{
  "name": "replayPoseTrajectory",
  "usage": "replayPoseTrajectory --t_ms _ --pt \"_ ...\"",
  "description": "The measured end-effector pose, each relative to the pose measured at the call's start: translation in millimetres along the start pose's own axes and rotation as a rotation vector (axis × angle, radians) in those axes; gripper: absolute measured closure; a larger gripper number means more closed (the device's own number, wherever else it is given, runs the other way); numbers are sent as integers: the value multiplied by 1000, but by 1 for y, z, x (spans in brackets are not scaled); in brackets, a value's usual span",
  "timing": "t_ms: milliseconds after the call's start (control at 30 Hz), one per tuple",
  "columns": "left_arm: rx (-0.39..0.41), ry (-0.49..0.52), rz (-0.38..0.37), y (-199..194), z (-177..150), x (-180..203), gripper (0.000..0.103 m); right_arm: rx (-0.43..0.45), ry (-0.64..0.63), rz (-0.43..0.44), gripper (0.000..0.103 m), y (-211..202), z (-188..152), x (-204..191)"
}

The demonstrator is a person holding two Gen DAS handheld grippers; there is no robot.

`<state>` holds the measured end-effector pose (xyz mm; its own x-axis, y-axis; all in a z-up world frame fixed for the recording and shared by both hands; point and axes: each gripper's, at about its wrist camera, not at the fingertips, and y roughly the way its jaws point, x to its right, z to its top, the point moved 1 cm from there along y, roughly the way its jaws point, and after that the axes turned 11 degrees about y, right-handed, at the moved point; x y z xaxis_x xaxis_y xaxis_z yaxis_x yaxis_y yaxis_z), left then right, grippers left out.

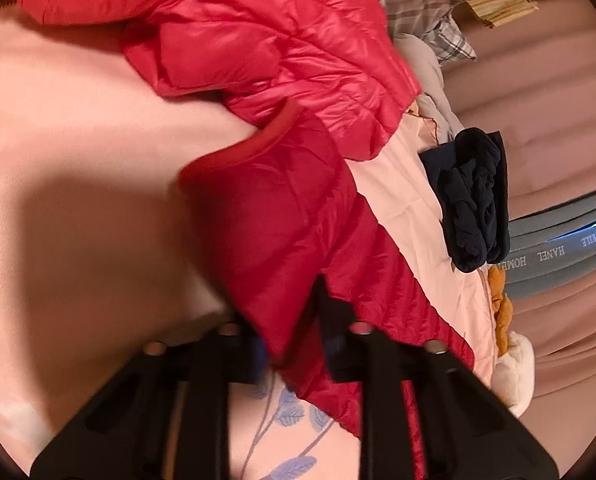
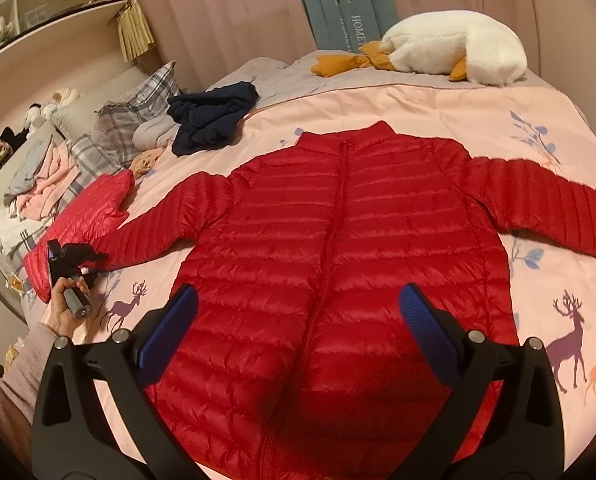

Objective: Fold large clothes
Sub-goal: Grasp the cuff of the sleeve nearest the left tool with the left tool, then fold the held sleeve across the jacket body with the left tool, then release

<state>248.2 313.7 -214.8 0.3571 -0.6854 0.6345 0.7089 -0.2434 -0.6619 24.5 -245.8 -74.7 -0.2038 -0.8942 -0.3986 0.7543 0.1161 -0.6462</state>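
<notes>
Bedroom setup, pink curtains all round and a bed [image 2: 437, 104] under a pale pink quilt printed with deer and blue leaves. Left claw [image 1: 294, 320] is clenched on the cuff end of the red down jacket's [image 2: 337, 240] sleeve [image 2: 158, 224]; in the left wrist view the quilted fabric runs right between the black fingers, and the right wrist view shows the person's hand [image 2: 64, 312] gripping that tool's handle at the sleeve tip. Right claw [image 2: 298, 332] is released, blue ribbed pads spread wide, hovering over the lower front of the jacket with nothing between them.

Jacket is shiny, puffy nylon with narrow horizontal quilting, lying flat front-up mid-bed, zipper shut, stand collar pointing at the far edge, both sleeves spread out sideways.

Beyond the left sleeve sits a second, brighter red puffer [image 2: 86, 216], crumpled. Past that, a dark navy garment [image 2: 210, 116] in a heap, plaid pillows [image 2: 138, 100], and a fluffy white goose plush [image 2: 453, 48] with orange feet on the far edge. Bare quilt around the hem and right sleeve.
</notes>
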Motion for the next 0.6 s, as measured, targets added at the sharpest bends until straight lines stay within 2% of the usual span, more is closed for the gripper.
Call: replayPoseTrajectory --t_ms 67,233,433,600 --pt "-9 18 -4 -4 0 4 97 0 -15 6 2 0 1 -6" --pt "40 165 -12 -31 0 41 98 0 -40 21 2 -1 2 -19" --pt "104 392 -54 -71 -9 118 98 6 -50 33 2 -7 1 -27" --pt "129 543 -93 -93 -28 176 98 20 -38 34 2 -15 0 -23"
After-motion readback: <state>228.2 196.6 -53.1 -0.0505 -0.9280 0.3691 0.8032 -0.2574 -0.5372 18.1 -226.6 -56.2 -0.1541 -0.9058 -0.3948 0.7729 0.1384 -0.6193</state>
